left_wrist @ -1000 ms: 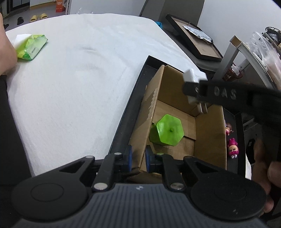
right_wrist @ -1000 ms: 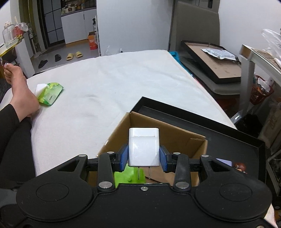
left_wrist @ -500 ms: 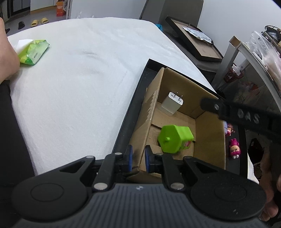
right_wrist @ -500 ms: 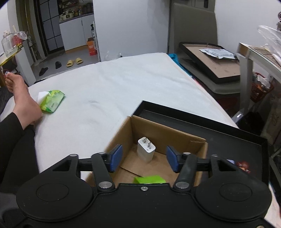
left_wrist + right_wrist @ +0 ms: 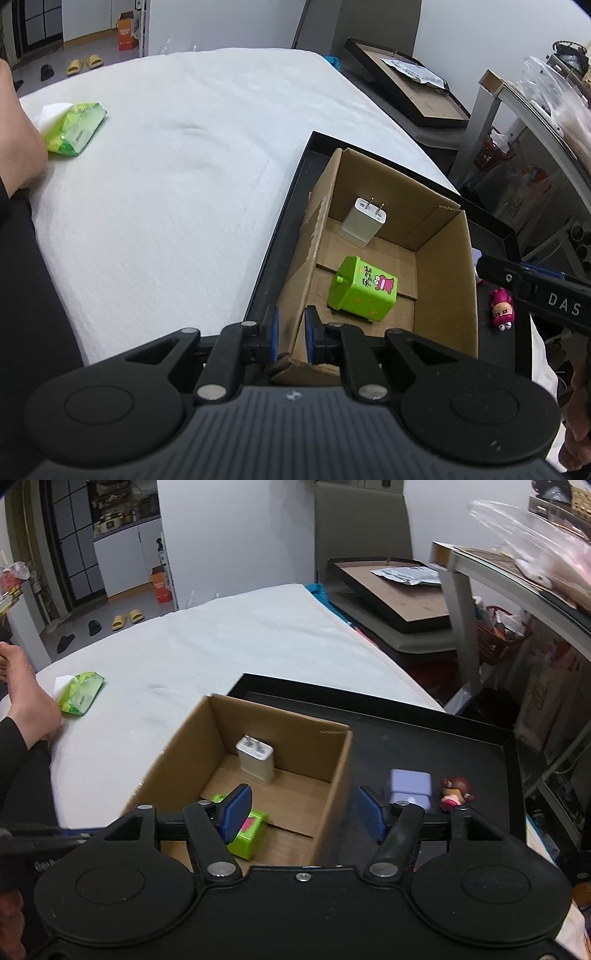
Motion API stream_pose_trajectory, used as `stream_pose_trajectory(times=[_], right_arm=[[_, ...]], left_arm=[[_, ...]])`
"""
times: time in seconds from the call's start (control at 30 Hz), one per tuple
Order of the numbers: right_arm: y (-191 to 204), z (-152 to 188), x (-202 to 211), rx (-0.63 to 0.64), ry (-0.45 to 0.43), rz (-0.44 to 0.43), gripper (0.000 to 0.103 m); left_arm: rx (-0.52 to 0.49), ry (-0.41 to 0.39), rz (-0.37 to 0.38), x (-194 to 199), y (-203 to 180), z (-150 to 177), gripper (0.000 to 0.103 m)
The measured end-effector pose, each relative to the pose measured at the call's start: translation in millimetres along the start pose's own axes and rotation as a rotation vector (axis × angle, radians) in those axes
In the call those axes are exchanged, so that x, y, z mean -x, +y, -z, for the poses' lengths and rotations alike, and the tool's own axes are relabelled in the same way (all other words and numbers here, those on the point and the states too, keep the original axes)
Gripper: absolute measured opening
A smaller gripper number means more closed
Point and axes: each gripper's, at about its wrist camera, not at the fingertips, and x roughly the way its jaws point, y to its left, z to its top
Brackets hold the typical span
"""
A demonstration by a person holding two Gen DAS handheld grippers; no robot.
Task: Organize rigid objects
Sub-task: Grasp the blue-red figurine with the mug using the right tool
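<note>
Currently, stock on hand:
Box: cardboard box (image 5: 443, 266), open top, sits in black tray (image 5: 288, 225) at the bed (image 5: 166, 166) edge; serves as collection bin for the rigid bits.
L gripper: left gripper (image 5: 290, 334), jaws narrow, pinched on box's near wall, one pad inside & one outside; judged purpose: steady the box so it won't slide while items go in.
R gripper: right gripper (image 5: 301, 814), jaws opening, nothing between pads; box's right wall lies in the gap w/o contact. Hangs over box/tray boundary, prob. lining up for next pick.
Charger: white charger (image 5: 255, 758), inside box at far wall, prongs up, leaning on the cardboard.
Green item: green toy bin (image 5: 364, 291), inside box nr front, lying on its side, cartoon face up.
Still outside: lilac case (image 5: 410, 788) & small doll (image 5: 454, 792), side by side on tray floor just right of box. Left view shows a pink figure (image 5: 501, 308) on tray too; can't tell if same doll.
Misc: green wipes pack (image 5: 79, 692) on bed, well apart, by a person's bare foot (image 5: 26, 694); soft, prob. not part of the sort.
Progress: 2 items in, at least 2 loose; est. mid-task.
</note>
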Motion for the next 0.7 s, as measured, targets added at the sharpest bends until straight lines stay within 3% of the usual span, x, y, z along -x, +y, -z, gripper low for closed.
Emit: stream_pose_trajectory(times=[0.57,0.7], right_arm=[[-61,26,-8,-0.120,0.014,0.064,0.063],[-72,34,-15,-0.142,0.031,0.076,0.063]], left_arm=[[-0.051,0.018,-0.082,-9,-16,-7,0.018],[-0.066,0.026,-0.106,-13,-23,-11,0.028]])
